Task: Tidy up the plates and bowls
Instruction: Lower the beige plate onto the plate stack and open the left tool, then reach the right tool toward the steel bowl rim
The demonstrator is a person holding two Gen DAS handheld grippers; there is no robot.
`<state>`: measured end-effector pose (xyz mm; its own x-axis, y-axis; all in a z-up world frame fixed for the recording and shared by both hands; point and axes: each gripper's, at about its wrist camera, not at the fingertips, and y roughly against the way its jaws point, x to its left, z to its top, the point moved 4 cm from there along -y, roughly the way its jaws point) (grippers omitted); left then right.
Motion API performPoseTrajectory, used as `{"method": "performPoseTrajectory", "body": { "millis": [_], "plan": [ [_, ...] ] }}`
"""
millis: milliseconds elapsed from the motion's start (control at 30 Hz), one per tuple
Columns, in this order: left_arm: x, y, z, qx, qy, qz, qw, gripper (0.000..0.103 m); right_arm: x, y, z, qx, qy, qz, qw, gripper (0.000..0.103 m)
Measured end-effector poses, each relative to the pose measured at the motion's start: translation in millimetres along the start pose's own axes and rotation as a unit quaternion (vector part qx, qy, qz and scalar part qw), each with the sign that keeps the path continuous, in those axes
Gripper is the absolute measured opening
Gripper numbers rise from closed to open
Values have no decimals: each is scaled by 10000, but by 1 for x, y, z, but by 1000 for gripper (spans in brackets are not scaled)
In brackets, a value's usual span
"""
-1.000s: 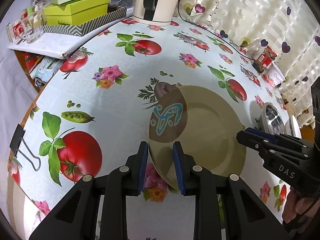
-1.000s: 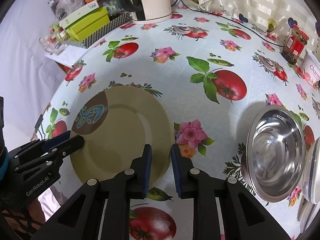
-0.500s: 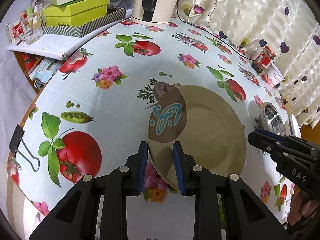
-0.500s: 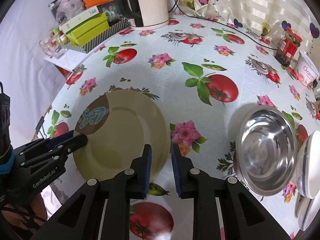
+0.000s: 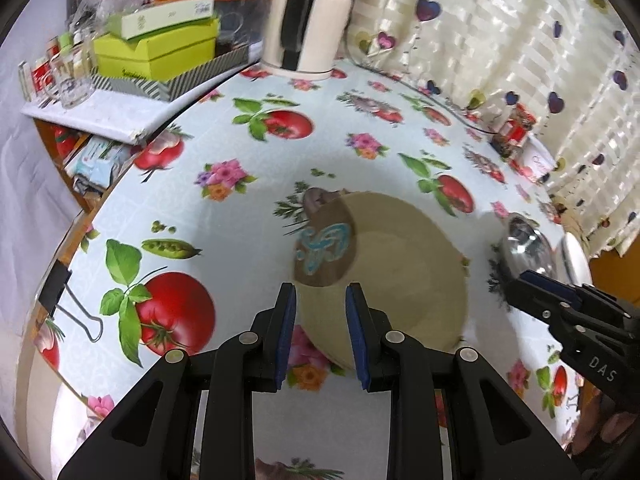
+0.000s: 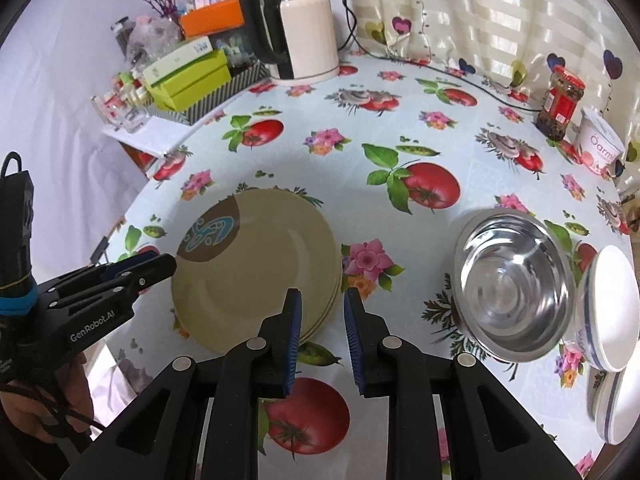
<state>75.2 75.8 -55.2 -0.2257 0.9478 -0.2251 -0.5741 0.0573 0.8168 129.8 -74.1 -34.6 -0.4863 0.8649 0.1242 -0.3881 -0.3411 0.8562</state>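
The left gripper carries white lettering "GenRobot.AI" along its side. The right gripper bears the white letters "DAS" on its body. The white tub near the red-lidded jar reads "Oarm", the rest cut off. Print on the green boxes is illegible.

The right gripper, fingers just opening on nothing, hovers above the plates; steel bowl beside.

Glossy ceramic plates, shiny steel bowl, smooth oilcloth
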Motion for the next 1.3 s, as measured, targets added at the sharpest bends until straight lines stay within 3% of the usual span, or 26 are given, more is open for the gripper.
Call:
{"method": "performPoseTrajectory", "body": {
  "millis": [433,800,1300],
  "plan": [
    [-41,19,-10,-103,-463,-406,9981,27,-16,38,-32,-318,-482,277,9979,32],
    [-71,23,-19,-57,-763,-735,9944,27,-56,57,-58,-452,-1011,-12,9938,32],
    [-102,15,-21,52,-1069,-891,9903,27,-91,54,-61,-448,-1301,-278,9901,32]
  ]
}}
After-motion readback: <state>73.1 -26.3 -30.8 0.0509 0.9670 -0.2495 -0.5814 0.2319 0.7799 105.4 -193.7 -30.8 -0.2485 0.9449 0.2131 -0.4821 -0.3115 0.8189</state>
